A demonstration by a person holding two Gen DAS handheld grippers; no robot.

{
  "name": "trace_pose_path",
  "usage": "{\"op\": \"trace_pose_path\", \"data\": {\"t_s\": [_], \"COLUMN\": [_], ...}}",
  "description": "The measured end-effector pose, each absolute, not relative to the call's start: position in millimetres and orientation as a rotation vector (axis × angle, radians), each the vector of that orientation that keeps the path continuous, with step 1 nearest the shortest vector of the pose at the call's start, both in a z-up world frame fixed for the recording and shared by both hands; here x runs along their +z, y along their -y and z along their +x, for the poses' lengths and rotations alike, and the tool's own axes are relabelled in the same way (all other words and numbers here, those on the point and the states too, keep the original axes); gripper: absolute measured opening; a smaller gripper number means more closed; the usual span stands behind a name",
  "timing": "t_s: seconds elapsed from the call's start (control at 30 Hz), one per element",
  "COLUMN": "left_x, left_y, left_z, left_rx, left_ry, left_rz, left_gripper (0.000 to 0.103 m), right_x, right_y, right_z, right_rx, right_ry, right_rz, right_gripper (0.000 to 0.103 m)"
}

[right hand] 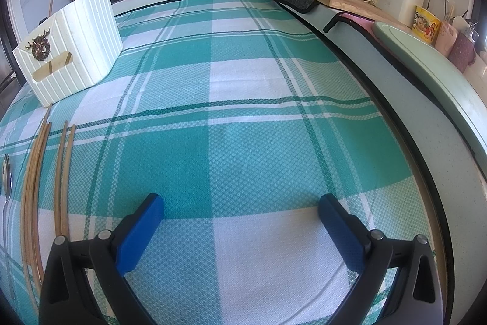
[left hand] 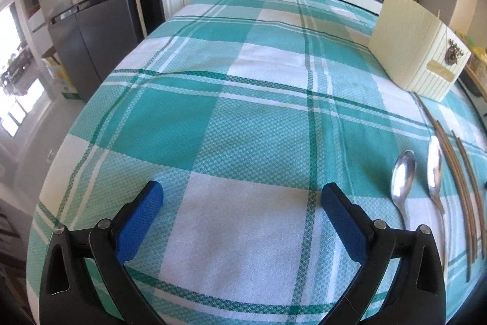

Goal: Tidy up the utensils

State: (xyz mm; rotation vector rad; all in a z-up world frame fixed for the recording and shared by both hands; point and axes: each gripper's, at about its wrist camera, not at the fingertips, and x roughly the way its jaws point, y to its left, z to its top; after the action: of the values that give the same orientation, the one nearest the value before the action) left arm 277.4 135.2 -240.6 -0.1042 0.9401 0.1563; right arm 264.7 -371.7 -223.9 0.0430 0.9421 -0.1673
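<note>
1. Both sets of jaws stand wide apart with nothing between them: the left gripper (left hand: 242, 198) and the right gripper (right hand: 241, 210) each hover over bare checked tablecloth (left hand: 194, 118).
2. The utensils lie between the two grippers: two spoons (left hand: 403, 172) side by side, chopsticks (right hand: 33, 191) just beyond them, and the white holder (right hand: 73, 44) upright past their far ends.
3. Risk, as I judge it: the chopsticks lie close together, so a pinch may catch several or roll one away.
4. The spoons lie flat; blue pads (left hand: 140, 221) may skid off the thin handles.
5. Both grippers sit low, pointing forward across the table, neither aimed at a utensil.
</note>
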Motion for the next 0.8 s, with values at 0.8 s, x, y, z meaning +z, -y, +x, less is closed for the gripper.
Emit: {"op": "trace_pose_path", "data": {"t_s": [0.8], "left_x": [-210.0], "left_y": [-97.4], "left_z": [222.7], "left_rx": [-0.029], "left_ry": [-0.865], "left_rz": [-0.301], "left_gripper": [0.102], "right_x": [-223.9], "right_y": [371.2], "right_z": [265.3], "right_rx": [-0.168], "right_ry": [-0.942], "right_rz": [0.04], "right_gripper": [0.103]}}
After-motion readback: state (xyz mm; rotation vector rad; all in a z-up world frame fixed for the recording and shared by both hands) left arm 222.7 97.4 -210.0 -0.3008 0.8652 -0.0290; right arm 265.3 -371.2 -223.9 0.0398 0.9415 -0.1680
